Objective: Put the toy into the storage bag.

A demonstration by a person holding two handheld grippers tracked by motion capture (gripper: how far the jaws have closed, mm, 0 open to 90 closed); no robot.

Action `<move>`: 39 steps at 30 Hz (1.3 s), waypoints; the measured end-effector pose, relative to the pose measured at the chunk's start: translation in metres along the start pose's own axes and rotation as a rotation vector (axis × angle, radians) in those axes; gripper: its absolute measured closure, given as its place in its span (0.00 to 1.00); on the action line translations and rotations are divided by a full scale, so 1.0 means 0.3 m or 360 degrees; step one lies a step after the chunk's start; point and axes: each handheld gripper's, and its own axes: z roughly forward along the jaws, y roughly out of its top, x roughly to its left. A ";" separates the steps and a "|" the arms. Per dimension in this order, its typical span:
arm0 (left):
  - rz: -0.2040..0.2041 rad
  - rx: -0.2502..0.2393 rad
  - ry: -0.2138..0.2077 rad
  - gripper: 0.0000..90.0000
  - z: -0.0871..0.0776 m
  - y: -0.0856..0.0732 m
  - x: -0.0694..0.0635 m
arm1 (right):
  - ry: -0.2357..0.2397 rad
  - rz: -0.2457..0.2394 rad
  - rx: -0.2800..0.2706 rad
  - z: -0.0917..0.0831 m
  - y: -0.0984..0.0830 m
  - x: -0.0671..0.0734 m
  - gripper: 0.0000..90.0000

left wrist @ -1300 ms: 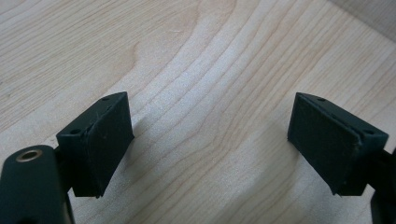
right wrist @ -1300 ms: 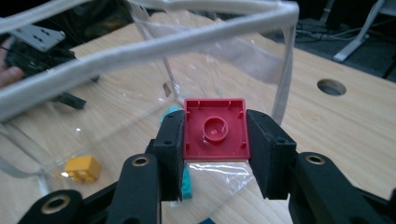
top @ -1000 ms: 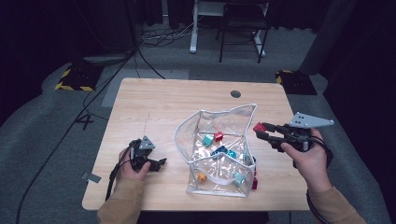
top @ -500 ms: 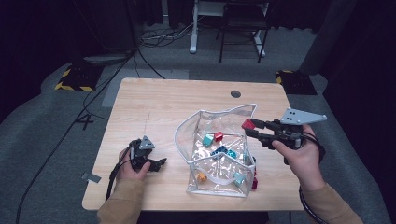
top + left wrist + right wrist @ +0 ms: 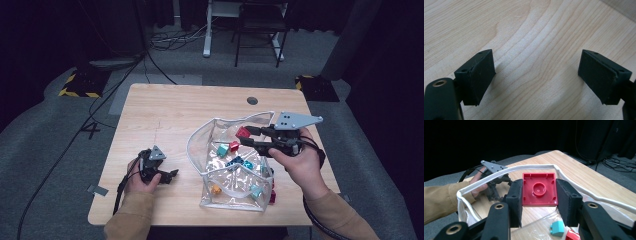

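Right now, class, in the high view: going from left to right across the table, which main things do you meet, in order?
Left gripper, resting on the bare wooden table → clear plastic bag holding small coloured blocks → red block held over the bag's open top → right gripper body and the hand holding it.

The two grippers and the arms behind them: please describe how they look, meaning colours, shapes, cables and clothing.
Both grippers are black. The right gripper carries a grey three-cornered plate with small holes; the left gripper carries a smaller one. The jaws end in flat black pads, with brass-coloured pivot rings behind them. A black cable trails from each. The sleeves are tan.
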 end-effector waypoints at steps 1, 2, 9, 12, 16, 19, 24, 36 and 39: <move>0.0000 0.0000 0.0000 0.16 0.000 0.000 0.000 | 0.0004 -0.0001 0.0001 0.005 0.001 0.001 0.66; 0.0001 0.0001 0.0000 0.16 0.000 0.000 0.000 | 0.0010 0.0000 0.0003 0.011 0.001 0.003 0.66; 0.0000 0.0000 0.0000 0.16 0.000 0.000 0.000 | 0.0044 0.0002 0.0029 0.054 0.004 0.015 0.66; 0.0000 0.0000 0.0000 0.16 0.000 0.000 0.000 | 0.0062 0.0002 0.0042 0.073 0.002 0.022 0.66; 0.0000 0.0000 0.0000 0.16 0.000 0.000 0.000 | 0.0081 0.0005 0.0065 0.093 -0.004 0.028 0.66; -0.0001 0.0000 0.0000 0.16 0.000 0.000 0.000 | 0.0089 0.0006 0.0080 0.104 -0.010 0.031 0.66; 0.0000 0.0000 0.0000 0.16 0.000 0.000 0.000 | 0.0098 0.0014 0.0099 0.118 -0.020 0.032 0.66; 0.0001 0.0000 0.0000 0.16 0.000 0.000 0.000 | 0.0087 0.0039 0.0181 0.148 -0.057 0.019 0.66; 0.0001 0.0000 0.0000 0.16 0.000 0.000 0.000 | 0.0115 0.0069 0.0244 0.157 -0.069 0.018 0.60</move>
